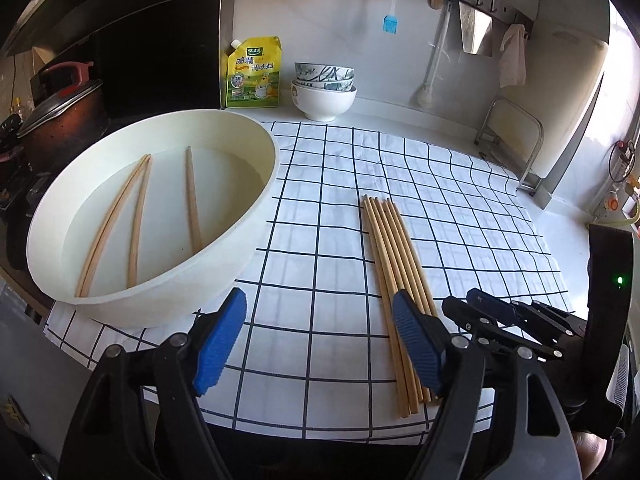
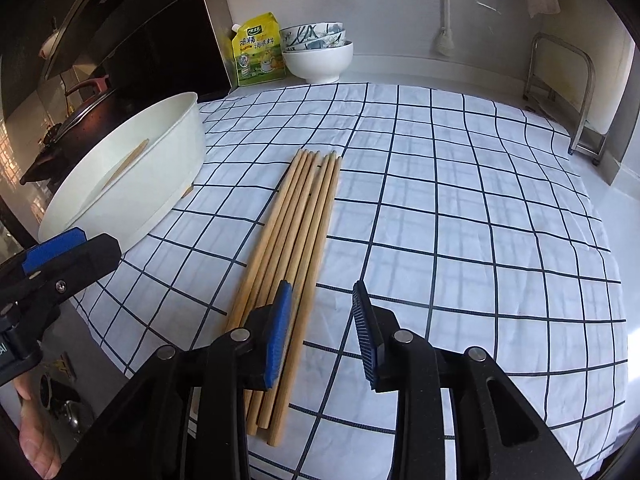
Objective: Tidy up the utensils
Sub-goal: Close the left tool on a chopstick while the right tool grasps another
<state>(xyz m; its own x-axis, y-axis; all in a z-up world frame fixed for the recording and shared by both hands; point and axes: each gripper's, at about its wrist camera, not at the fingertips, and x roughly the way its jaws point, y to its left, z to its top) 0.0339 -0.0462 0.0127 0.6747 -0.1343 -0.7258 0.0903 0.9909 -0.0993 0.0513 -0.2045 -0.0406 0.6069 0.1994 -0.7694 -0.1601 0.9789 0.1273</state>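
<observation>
Left gripper [image 2: 60, 256] cut off by frame edge, jaws unseen in right view; chopstick bundle [image 2: 288, 264] partly hidden behind blue pad [image 2: 278, 336]; pouch [image 1: 253, 73] text too small.

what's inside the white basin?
The white basin holds three chopsticks lying in shallow water. Its near wall hides part of the bottom, so anything there cannot be seen.

I see the basin [image 1: 152, 240] on the cloth's [image 1: 460, 216] left part, three chopsticks [image 1: 192, 196] in it. The chopstick bundle [image 2: 296, 248] lies to its right. Behind, stacked bowls [image 1: 324, 88] stand right of the pouch [image 1: 253, 74].
</observation>
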